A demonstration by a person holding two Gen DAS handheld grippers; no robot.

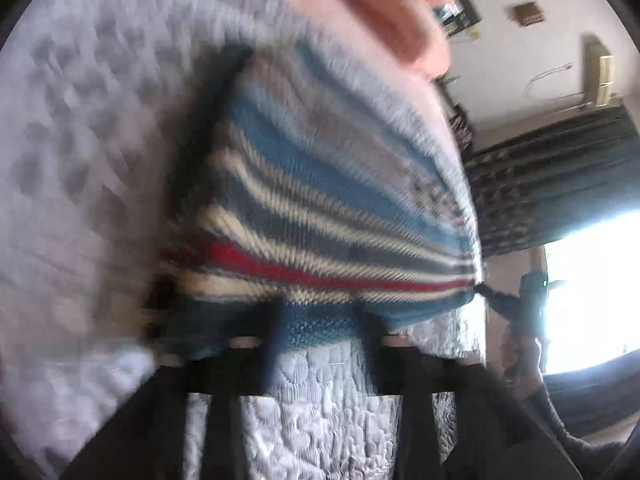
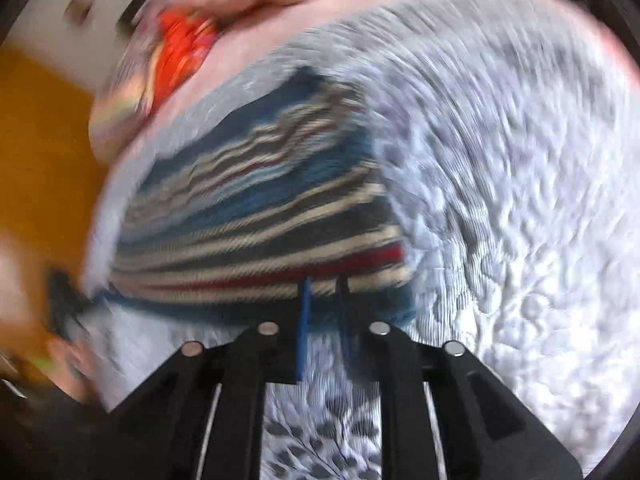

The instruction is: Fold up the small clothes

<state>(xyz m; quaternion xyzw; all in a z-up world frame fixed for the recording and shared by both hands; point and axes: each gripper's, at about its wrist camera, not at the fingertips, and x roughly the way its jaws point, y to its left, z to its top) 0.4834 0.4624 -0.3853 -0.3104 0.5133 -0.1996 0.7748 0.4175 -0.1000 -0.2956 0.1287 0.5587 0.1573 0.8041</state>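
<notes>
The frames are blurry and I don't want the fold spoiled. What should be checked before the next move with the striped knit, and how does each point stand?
1. Left gripper pinches the striped knit hem: ok.
2. Right gripper shut on the same hem: ok.
3. Knit lies on the quilted cover: ok.
4. Fold edges aligned: cannot tell, blur.
5. Orange cloth clear of the knit: ok.
</notes>
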